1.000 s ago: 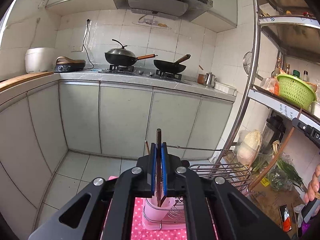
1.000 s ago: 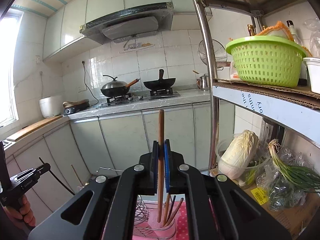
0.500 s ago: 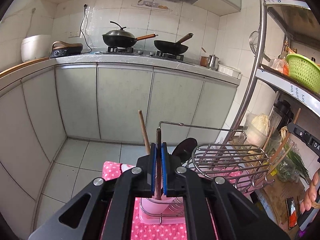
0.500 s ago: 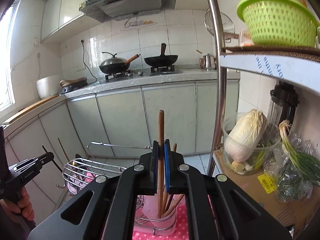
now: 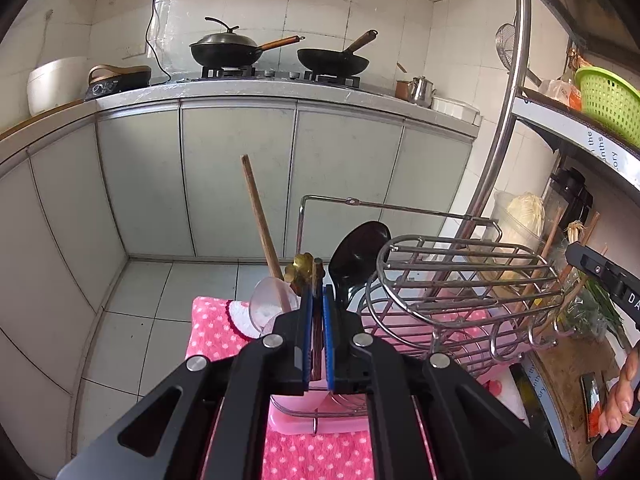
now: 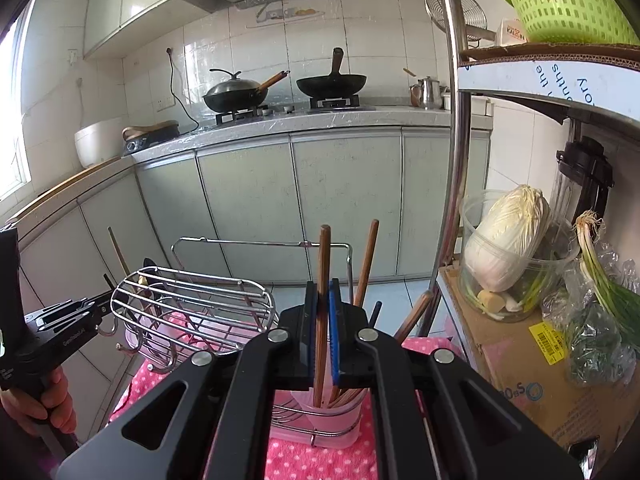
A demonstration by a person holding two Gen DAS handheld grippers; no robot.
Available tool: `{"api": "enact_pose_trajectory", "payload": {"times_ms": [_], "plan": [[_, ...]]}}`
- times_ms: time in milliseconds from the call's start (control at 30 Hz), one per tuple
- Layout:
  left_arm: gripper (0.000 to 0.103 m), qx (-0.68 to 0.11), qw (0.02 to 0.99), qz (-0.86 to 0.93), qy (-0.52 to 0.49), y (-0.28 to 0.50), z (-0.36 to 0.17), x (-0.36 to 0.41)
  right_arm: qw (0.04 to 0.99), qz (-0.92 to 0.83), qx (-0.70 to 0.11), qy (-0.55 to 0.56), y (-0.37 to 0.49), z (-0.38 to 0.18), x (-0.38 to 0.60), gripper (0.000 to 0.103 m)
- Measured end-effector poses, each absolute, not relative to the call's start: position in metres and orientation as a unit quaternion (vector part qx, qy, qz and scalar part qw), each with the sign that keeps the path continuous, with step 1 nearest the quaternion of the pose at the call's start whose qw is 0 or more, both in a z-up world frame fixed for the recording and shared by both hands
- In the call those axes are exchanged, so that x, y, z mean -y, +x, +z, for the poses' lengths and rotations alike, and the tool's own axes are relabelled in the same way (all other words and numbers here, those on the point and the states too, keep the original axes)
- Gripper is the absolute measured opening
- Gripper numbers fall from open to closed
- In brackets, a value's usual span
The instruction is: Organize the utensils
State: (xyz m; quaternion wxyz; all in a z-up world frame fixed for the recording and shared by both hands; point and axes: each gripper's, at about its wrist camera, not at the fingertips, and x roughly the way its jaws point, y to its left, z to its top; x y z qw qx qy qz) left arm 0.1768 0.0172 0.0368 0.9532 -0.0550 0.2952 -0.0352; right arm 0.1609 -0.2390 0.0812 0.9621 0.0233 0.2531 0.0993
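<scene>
Nearest to me, both grippers are clamped down narrow, each on a single brown chopstick. The left gripper (image 5: 316,308) has its blue pads pinched on a dark chopstick (image 5: 317,344) that stands upright between them, its lower end dropping toward the pink cup (image 5: 320,408) at the left end of the wire rack (image 5: 460,280). The right gripper (image 6: 322,312) is squeezed on a lighter wooden chopstick (image 6: 323,264), also upright, whose lower end is down inside the pink holder (image 6: 324,420) at the rack's right end; how deep it sits I cannot tell. Several more chopsticks (image 6: 366,260) already lean in that holder, just right of the held one.

The rack stands on a pink dotted cloth (image 5: 216,332). In its left cup sit a black ladle (image 5: 360,256), a clear spoon (image 5: 268,308), a long wooden handle (image 5: 260,216) leaning left, and a brass-coloured flower-shaped end (image 5: 301,266). To the right of the rack a hand (image 5: 622,396) grips the other tool's handle.

Right of the rack, on a shelf, a cabbage (image 6: 504,236) rests in a clear bowl beside spring onions (image 6: 604,276). A green basket (image 6: 564,0) sits on the shelf above.

Well behind the rack, pale cabinet doors (image 5: 236,176) carry a counter with two black woks (image 5: 228,48) on the hob
</scene>
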Motion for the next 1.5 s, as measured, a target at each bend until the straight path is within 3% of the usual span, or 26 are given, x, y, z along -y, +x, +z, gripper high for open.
{"api": "enact_pose_trajectory", "payload": {"times_ms": [567, 733, 1033, 1100, 1167, 1200, 1367, 1433, 1500], "plan": [[0.007, -0.312, 0.949, -0.014, -0.055, 0.187, 0.030, -0.018, 0.959, 0.098, -0.265, 0.021, 0.169, 0.080, 0.237, 0.006], [0.018, -0.313, 0.948, -0.012, -0.055, 0.188, 0.031, -0.019, 0.958, 0.098, -0.268, 0.020, 0.171, 0.083, 0.236, 0.006], [0.029, -0.308, 0.950, -0.009, -0.056, 0.187, 0.033, -0.020, 0.958, 0.097, -0.269, 0.023, 0.172, 0.088, 0.238, 0.008], [0.030, -0.304, 0.951, -0.008, -0.058, 0.185, 0.035, -0.021, 0.959, 0.102, -0.265, 0.027, 0.168, 0.091, 0.238, 0.015], [0.031, -0.301, 0.952, -0.007, -0.059, 0.182, 0.037, -0.022, 0.961, 0.104, -0.253, 0.028, 0.162, 0.097, 0.238, 0.039], [0.031, -0.300, 0.952, -0.008, -0.058, 0.180, 0.038, -0.023, 0.963, 0.104, -0.246, 0.025, 0.159, 0.100, 0.237, 0.042], [0.035, -0.291, 0.955, -0.004, -0.054, 0.171, 0.047, -0.023, 0.967, 0.106, -0.230, 0.014, 0.145, 0.114, 0.234, 0.043], [0.050, -0.286, 0.956, -0.011, -0.059, 0.167, 0.051, -0.023, 0.969, 0.107, -0.222, 0.010, 0.139, 0.119, 0.233, 0.043], [0.058, -0.277, 0.959, -0.016, -0.059, 0.160, 0.056, -0.023, 0.971, 0.107, -0.214, 0.005, 0.131, 0.124, 0.231, 0.043]]}}
